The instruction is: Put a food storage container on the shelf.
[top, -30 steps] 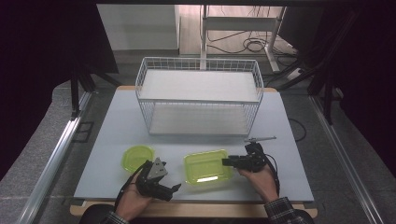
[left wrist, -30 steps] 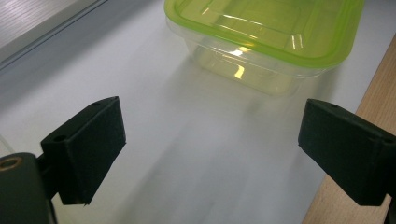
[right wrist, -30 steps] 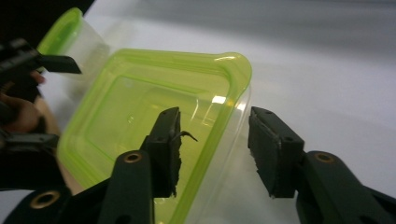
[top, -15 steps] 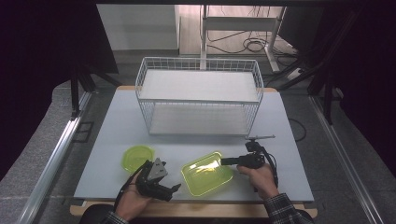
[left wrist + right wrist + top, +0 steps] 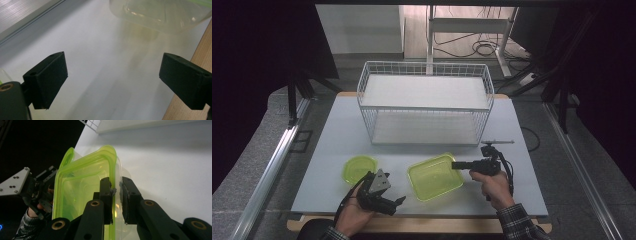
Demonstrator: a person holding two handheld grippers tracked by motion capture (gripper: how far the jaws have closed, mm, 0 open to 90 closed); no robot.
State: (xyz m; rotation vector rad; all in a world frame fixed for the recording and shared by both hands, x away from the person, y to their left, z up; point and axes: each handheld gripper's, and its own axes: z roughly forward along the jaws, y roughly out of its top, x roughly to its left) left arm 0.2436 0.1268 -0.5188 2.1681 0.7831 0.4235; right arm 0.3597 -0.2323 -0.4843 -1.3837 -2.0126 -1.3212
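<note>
Right hand-held gripper [image 5: 458, 165] clamped on rim of green container [image 5: 435, 176], tilted up off bench [image 5: 332, 150] near wire basket [image 5: 424, 107]; left hand-held gripper [image 5: 394, 204] w/ jaws apart, idle; next prob. lift & carry, keeping grip firm.

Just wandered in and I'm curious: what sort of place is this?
Probably a lab or test room, not a kitchen. A bare white table stands among dark curtains, cables trail on the floor behind, and a person works a hand-held right tool on a green container.
</note>
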